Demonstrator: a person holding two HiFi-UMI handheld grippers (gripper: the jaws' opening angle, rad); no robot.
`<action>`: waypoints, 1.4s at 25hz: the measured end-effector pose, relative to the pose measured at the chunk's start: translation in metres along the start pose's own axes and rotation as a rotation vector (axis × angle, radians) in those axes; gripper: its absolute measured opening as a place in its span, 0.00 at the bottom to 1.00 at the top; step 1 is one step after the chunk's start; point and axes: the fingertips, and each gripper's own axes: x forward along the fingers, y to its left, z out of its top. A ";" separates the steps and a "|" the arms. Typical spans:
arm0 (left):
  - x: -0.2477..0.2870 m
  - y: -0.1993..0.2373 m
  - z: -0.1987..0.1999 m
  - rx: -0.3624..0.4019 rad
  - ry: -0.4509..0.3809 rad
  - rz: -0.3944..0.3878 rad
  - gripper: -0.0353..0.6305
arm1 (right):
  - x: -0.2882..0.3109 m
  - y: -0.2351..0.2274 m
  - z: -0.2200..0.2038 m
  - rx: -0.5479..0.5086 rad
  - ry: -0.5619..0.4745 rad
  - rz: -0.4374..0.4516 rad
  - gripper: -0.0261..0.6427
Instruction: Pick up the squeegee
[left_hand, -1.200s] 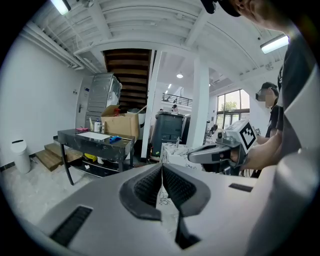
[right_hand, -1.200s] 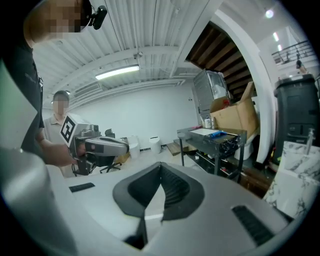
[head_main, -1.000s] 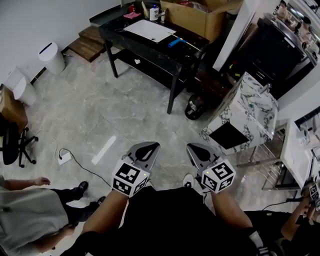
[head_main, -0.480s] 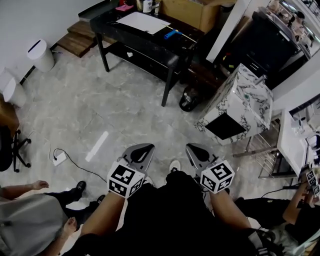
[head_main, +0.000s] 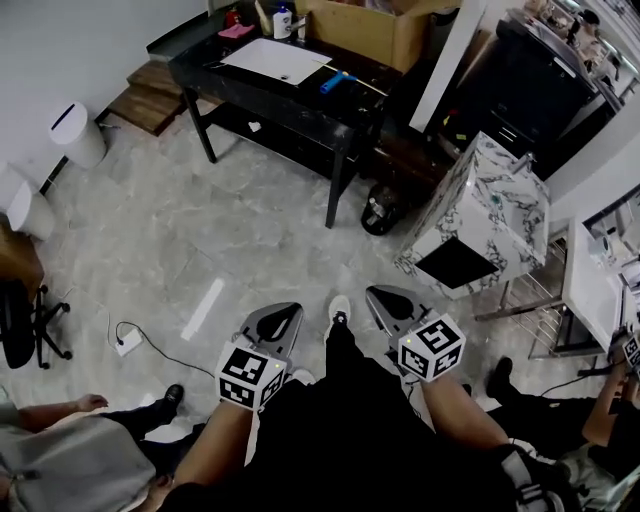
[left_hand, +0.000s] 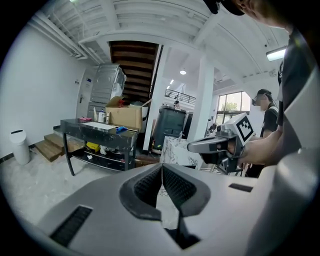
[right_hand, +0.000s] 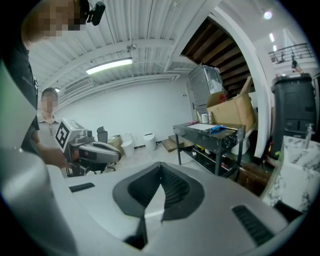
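The squeegee (head_main: 335, 82), with a blue handle, lies on the far right part of a black table (head_main: 262, 88) at the top of the head view. It also shows small in the left gripper view as the blue squeegee (left_hand: 121, 129) and in the right gripper view as the squeegee (right_hand: 217, 128). My left gripper (head_main: 287, 311) and right gripper (head_main: 378, 296) are held side by side above the floor, far short of the table. Both left gripper (left_hand: 161, 166) and right gripper (right_hand: 161, 165) have their jaws together with nothing between them.
A white sheet (head_main: 275, 60) and a cardboard box (head_main: 372, 30) share the table. A marble-patterned cabinet (head_main: 482, 215) stands to the right, white bins (head_main: 70, 122) and steps to the left. A power strip (head_main: 128, 343) lies on the floor. People crouch at the lower left (head_main: 60, 465) and right (head_main: 610, 410).
The table has drifted left and up in the head view, and both grippers sit a little lower. A foot has stepped forward between the grippers. Both jaws stay together.
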 end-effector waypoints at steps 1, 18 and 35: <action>0.001 0.008 0.001 -0.002 0.006 0.017 0.08 | 0.010 -0.003 0.004 0.000 -0.004 0.015 0.05; 0.142 0.097 0.115 0.031 -0.026 0.052 0.08 | 0.114 -0.135 0.096 0.001 -0.060 0.091 0.05; 0.273 0.104 0.142 0.105 0.073 0.008 0.08 | 0.145 -0.254 0.103 0.105 -0.073 0.082 0.05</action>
